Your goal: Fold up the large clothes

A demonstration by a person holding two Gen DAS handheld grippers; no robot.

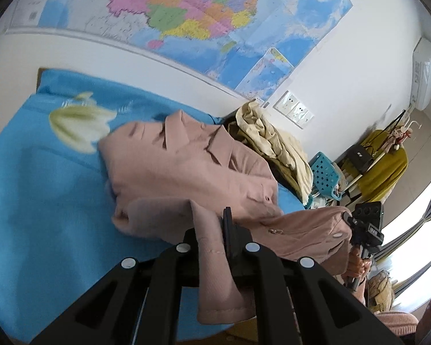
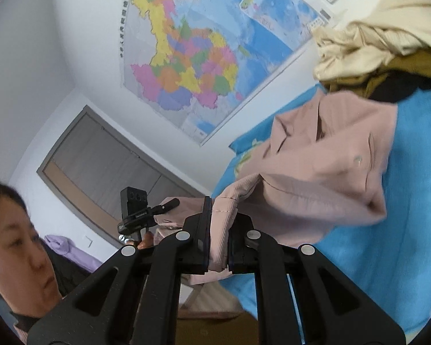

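Both tools pinching the pink coat

My left tool (image 1: 212,230) and right tool (image 2: 219,230) each clamp a fold of the pink coat (image 1: 186,169), lifted ahead over the blue bedsheet (image 1: 43,201).

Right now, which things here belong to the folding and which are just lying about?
In the job: pink coat, left gripper, right gripper, blue sheet.
Lying about: cream clothes, wall map, blue basket, yellow cloth.

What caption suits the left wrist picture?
Left gripper clamps a pink coat hem over a blue bedspread, map behind.
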